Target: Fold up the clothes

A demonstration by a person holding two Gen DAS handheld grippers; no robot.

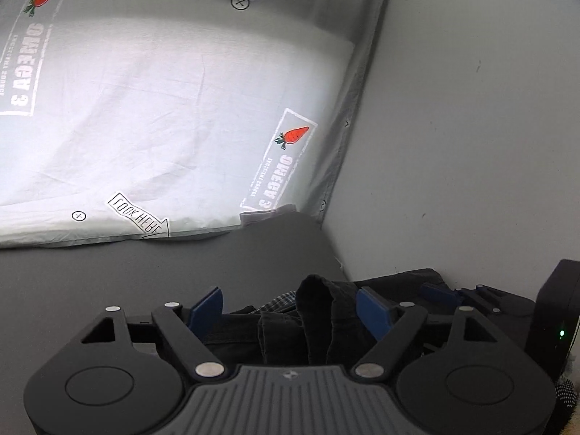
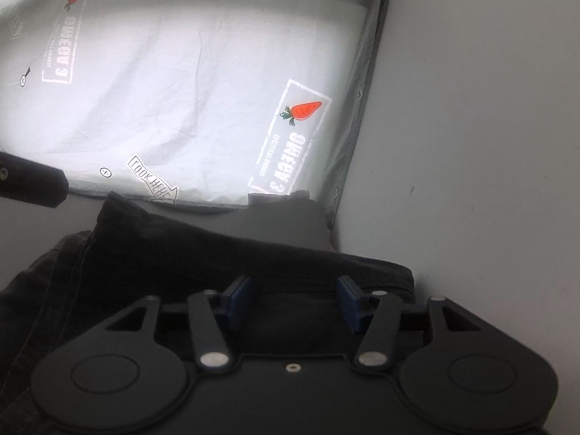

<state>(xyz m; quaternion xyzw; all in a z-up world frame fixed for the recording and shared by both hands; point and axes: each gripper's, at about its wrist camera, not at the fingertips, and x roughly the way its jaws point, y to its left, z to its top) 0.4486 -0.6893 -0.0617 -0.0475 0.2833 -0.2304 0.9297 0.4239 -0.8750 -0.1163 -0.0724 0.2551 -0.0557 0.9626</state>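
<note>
A black garment lies bunched on the dark grey surface, a bit of checked lining showing at its left. A raised fold of it stands between the blue pads of my left gripper, which is open with both pads clear of the cloth. In the right wrist view the same garment lies as a flat dark stack. My right gripper hovers over its near edge, jaws apart, pads not pressing anything. The right gripper's body shows at the left view's right edge.
A light grey pillow printed with carrots and "LOOK HERE" lies just beyond the garment. A pale wall runs along the right side, close to the garment. A black part juts in at the right view's left edge.
</note>
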